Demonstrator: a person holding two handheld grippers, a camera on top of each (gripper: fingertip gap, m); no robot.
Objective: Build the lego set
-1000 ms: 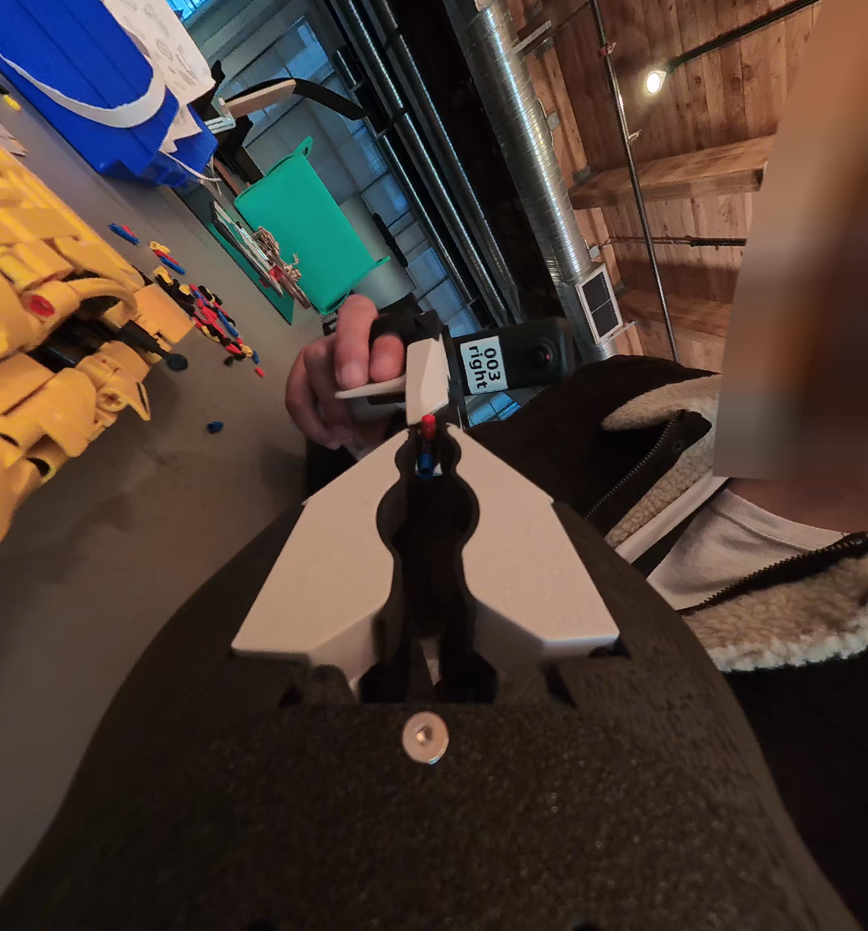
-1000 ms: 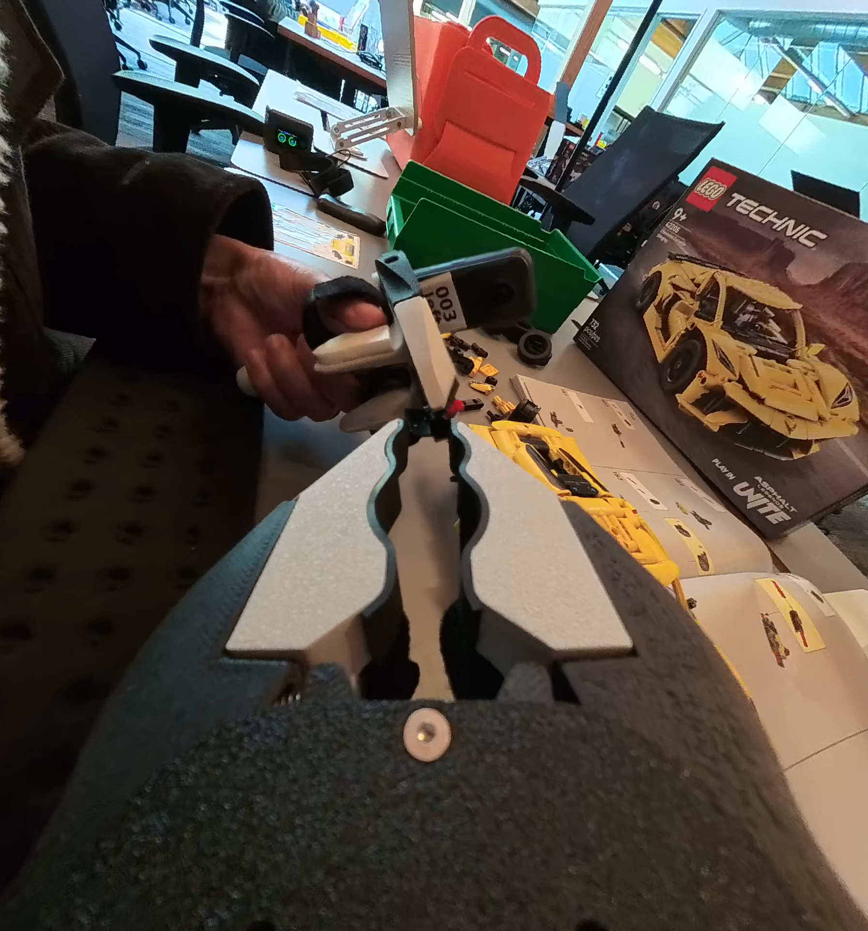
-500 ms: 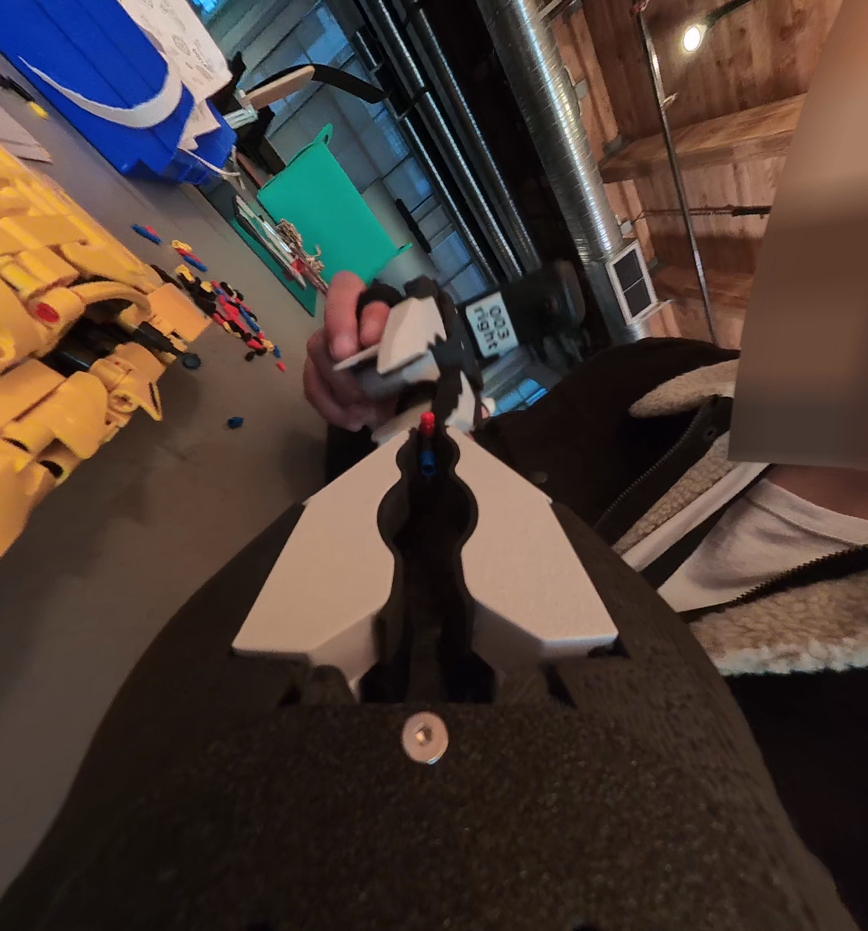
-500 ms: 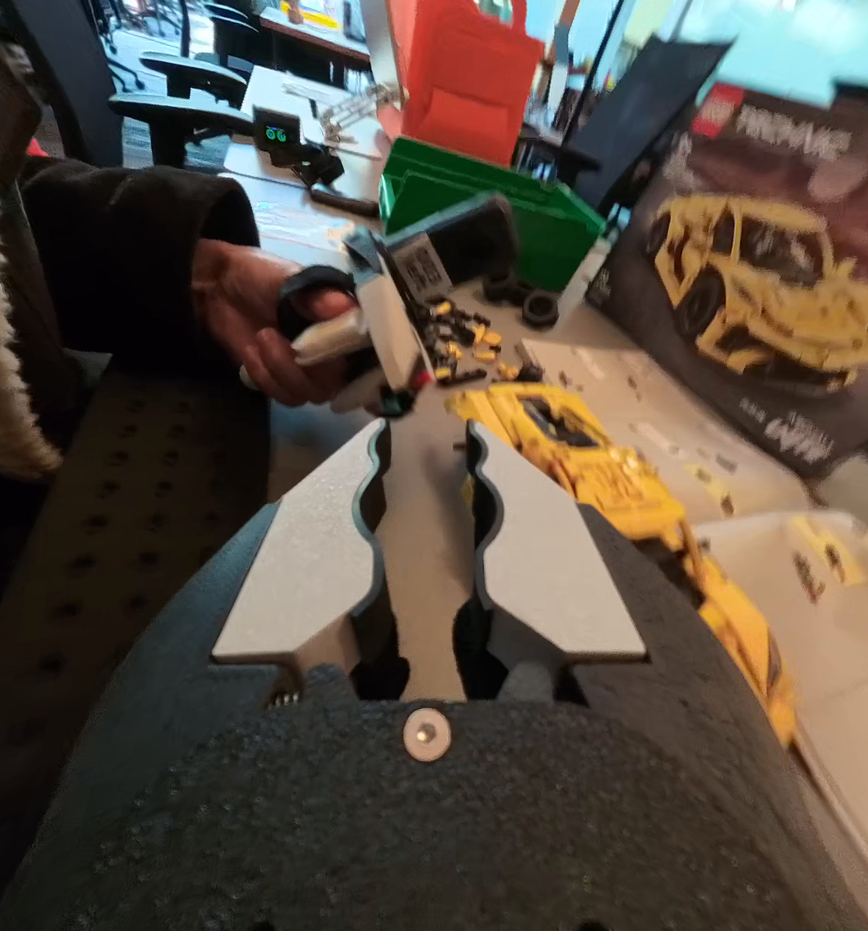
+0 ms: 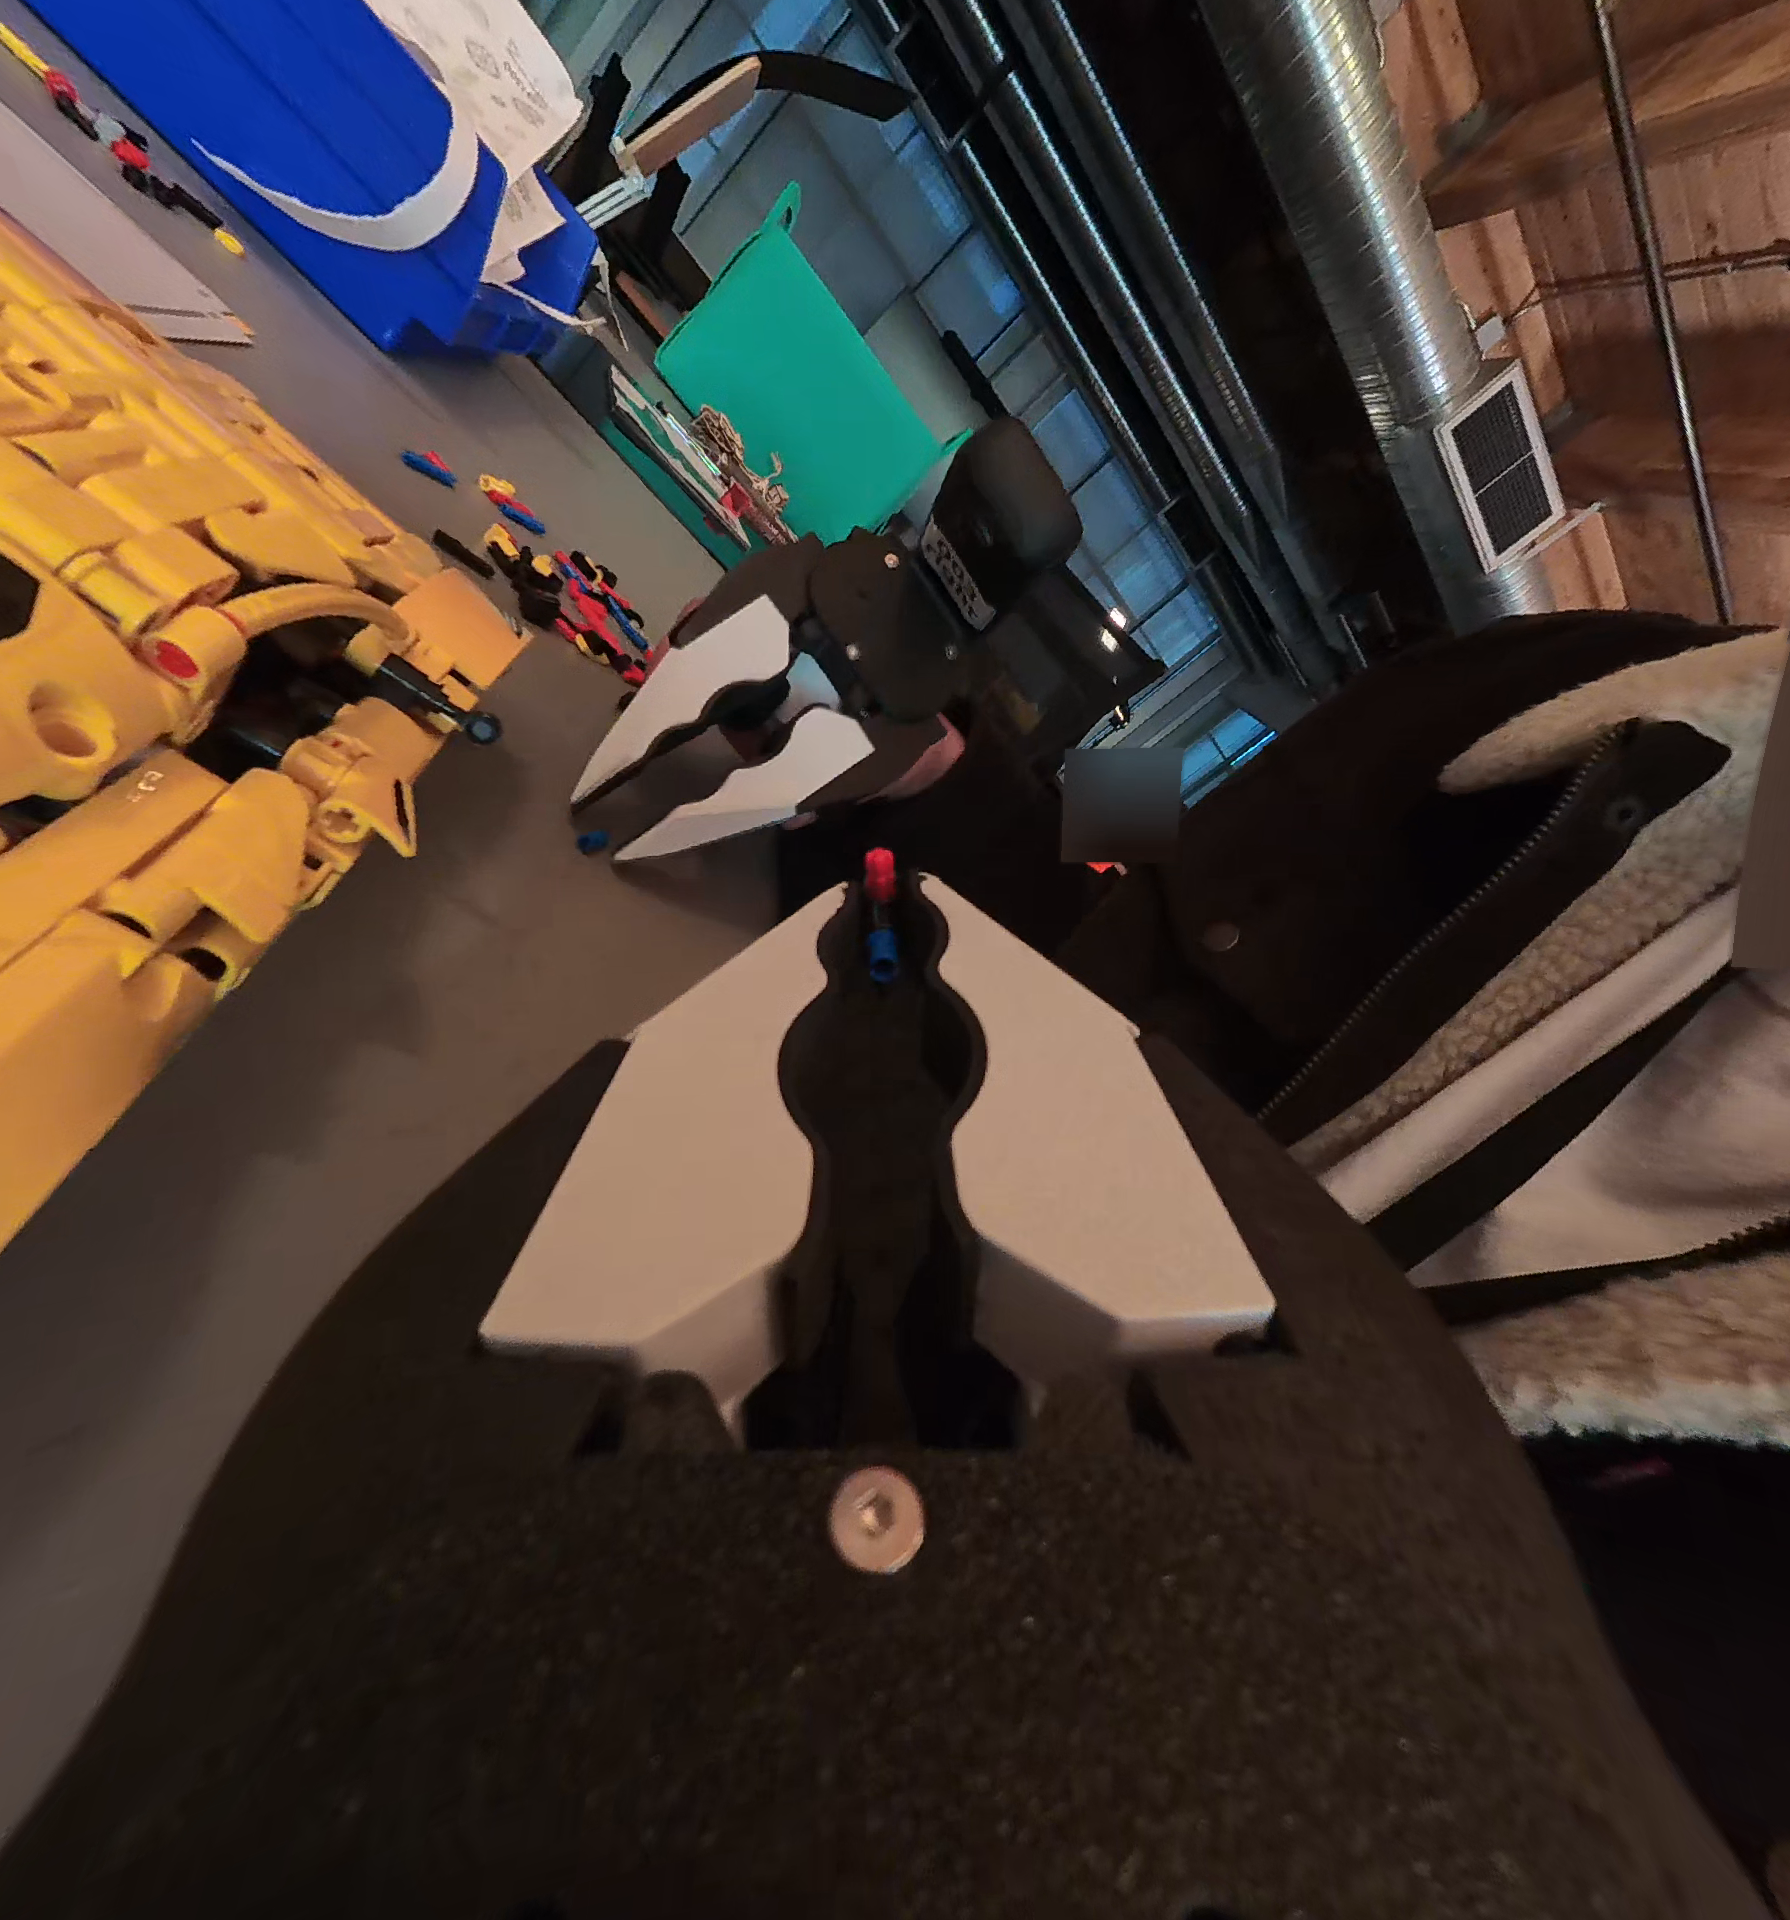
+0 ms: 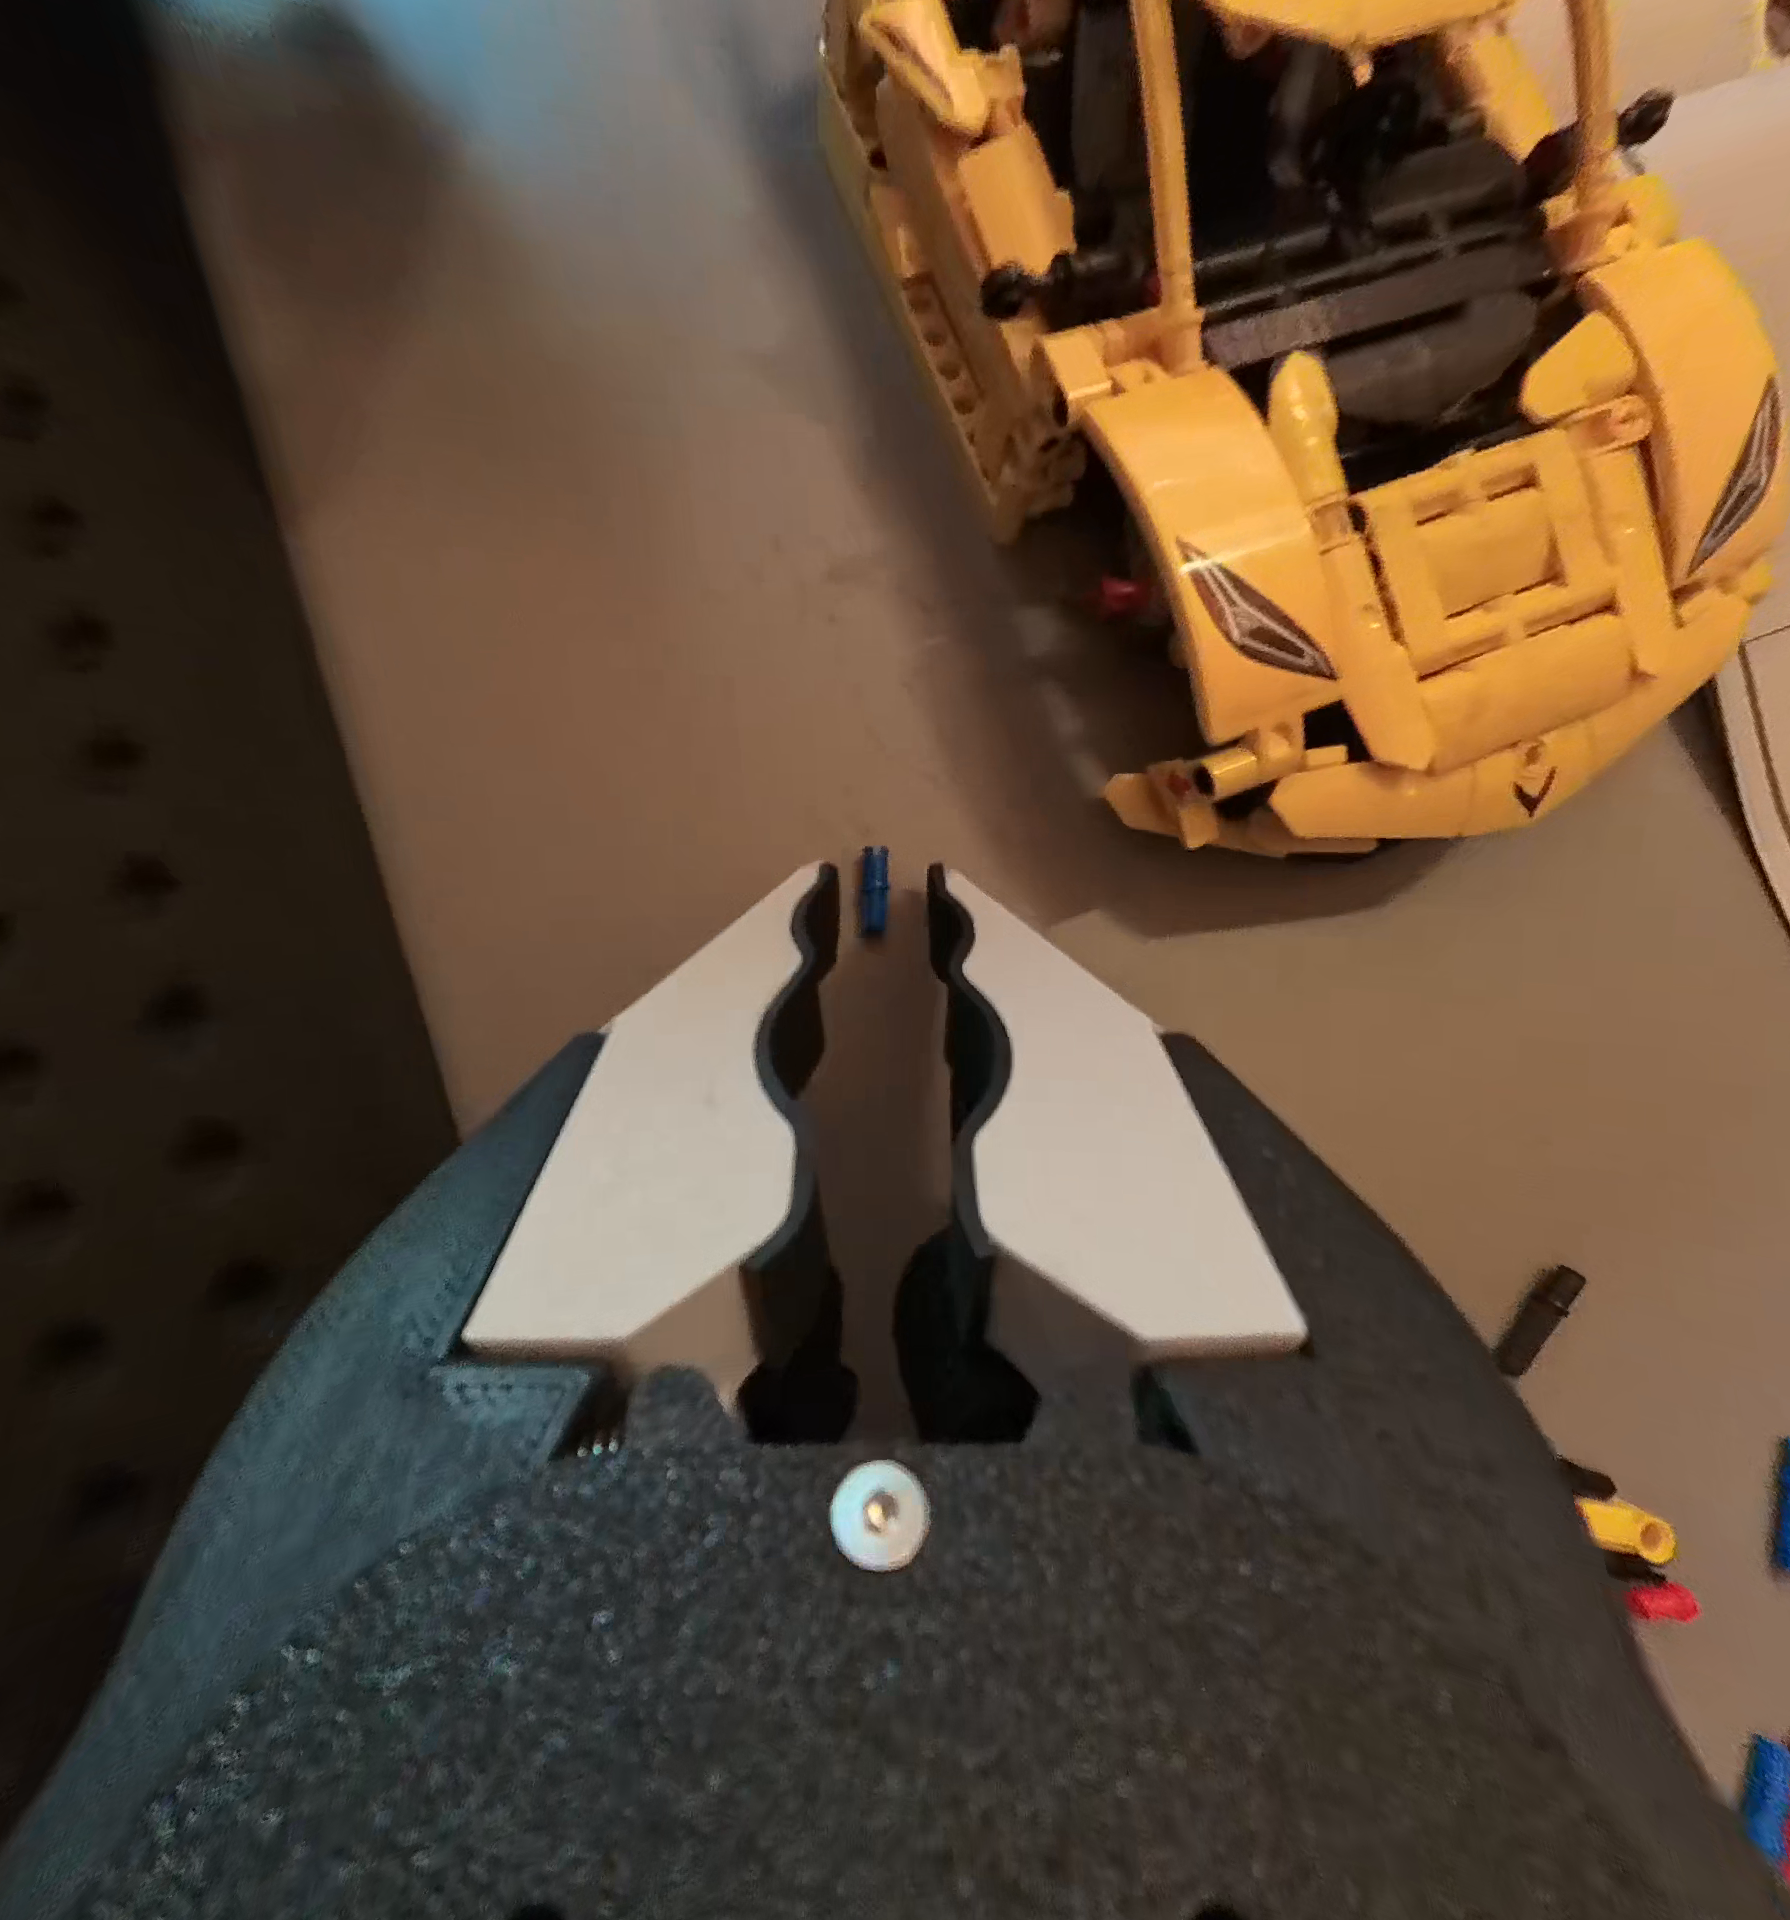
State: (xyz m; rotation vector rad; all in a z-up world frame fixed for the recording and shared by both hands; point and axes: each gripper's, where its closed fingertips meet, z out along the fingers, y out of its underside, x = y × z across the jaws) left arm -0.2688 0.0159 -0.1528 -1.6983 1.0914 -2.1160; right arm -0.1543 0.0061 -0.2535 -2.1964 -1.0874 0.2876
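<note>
Right wrist view: yellow car (image 6: 1390, 436), unfinished, wheelless.

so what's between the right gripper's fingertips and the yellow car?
Right wrist view: a small blue pin lies on the table between the open right gripper tips; beyond it, bare grey table up to the yellow car.

A blurred label (image 5: 958, 585) on the right gripper (image 5: 600, 826) cannot be read; no other writing shows.
</note>
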